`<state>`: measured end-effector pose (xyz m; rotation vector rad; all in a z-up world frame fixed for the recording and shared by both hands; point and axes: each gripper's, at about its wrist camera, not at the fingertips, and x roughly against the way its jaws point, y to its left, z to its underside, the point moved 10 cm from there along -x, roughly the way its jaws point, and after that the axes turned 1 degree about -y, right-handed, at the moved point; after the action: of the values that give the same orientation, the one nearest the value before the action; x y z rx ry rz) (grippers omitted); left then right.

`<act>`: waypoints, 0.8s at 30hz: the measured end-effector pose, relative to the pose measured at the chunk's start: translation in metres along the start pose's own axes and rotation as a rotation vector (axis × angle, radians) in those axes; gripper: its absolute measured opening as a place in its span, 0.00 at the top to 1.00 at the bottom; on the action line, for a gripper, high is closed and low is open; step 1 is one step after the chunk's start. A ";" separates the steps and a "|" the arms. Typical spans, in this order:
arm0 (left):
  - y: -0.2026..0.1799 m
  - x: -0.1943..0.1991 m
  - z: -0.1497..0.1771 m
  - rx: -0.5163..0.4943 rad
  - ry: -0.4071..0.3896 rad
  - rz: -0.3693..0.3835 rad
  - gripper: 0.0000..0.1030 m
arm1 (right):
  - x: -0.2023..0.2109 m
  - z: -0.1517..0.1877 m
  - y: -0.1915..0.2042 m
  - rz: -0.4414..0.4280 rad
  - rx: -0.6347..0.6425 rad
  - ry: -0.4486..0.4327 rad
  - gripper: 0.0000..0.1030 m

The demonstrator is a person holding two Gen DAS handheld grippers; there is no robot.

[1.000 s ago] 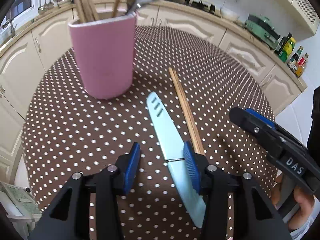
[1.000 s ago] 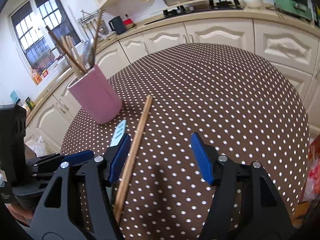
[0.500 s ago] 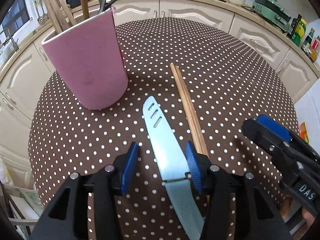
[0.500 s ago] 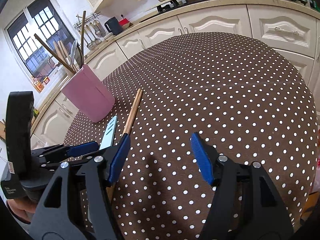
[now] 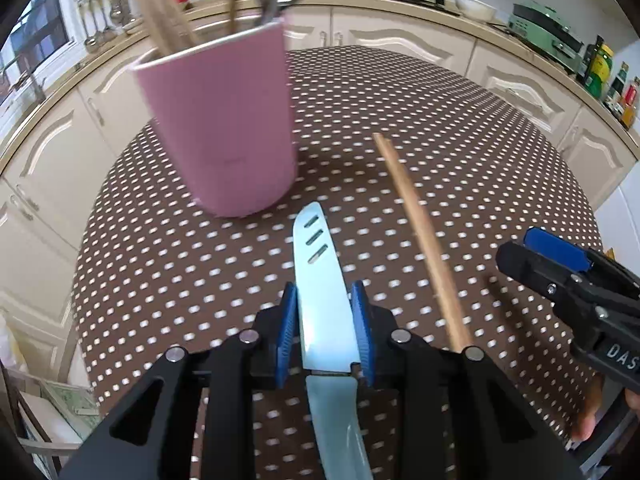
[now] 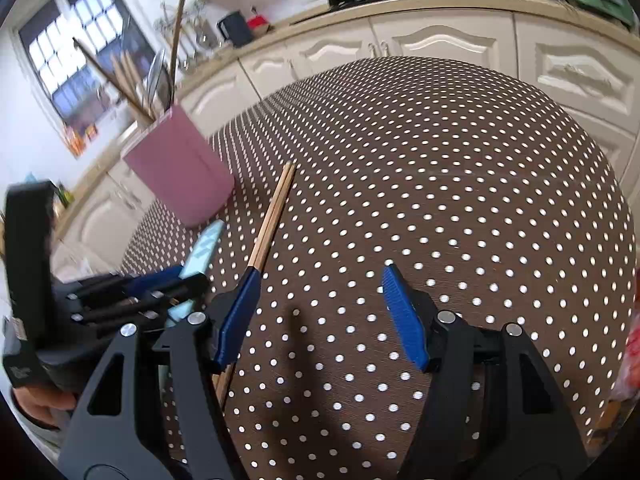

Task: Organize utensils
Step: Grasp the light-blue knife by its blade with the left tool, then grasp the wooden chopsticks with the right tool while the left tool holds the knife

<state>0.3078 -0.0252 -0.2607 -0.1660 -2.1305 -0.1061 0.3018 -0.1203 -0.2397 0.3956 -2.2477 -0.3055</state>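
Two items left loose on the bench (image 5: 460, 128): knife (image 5: 322, 300) and chopsticks (image 5: 420, 240). Knife lying flat, pale blue blade tip toward the cup (image 5: 218, 120), handle trailing back under the left tool (image 5: 325, 330). Left tool closing right now, blade between the blue pads (image 5: 287, 332), pads right up against both edges but contact too fine to call. Not lifted yet, by the look of it; blade apparently on the cloth.

Chopsticks just beside the knife, a pair side by side, far end pointing past the cup, near end running under the right tool (image 6: 320, 316). Right tool wide, nothing between the pads, left pad hovering at or just over the sticks; touching or not, hard to tell.

Cup upright near the bench edge, pink, already stocked: more chopsticks and a metal spoon or ladle standing up out of the rim. So part of the job done, judging by that load. Remaining: knife into the cup, then the chopstick pair. Kitchen counter and cabinets ringing the background, stove and bottles well apart from the action.
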 end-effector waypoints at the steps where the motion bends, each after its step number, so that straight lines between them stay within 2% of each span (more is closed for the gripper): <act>1: 0.006 0.001 0.002 0.005 -0.002 -0.008 0.74 | -0.002 0.000 0.006 0.012 0.021 0.009 0.39; 10: 0.040 0.010 0.012 0.054 -0.013 -0.028 0.74 | -0.026 -0.002 0.027 0.128 0.121 0.059 0.39; 20: 0.048 0.005 0.009 0.080 -0.021 -0.012 0.74 | -0.050 -0.021 0.031 0.230 0.183 0.116 0.39; 22: 0.049 0.005 0.008 0.087 -0.021 -0.006 0.74 | -0.055 -0.026 0.023 0.292 0.198 0.150 0.39; 24: 0.050 0.004 0.007 0.089 -0.024 -0.004 0.74 | -0.062 -0.032 0.019 0.285 0.196 0.164 0.39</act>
<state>0.3078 0.0250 -0.2600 -0.1114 -2.1554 -0.0117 0.3608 -0.0822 -0.2552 0.1888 -2.1428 0.0945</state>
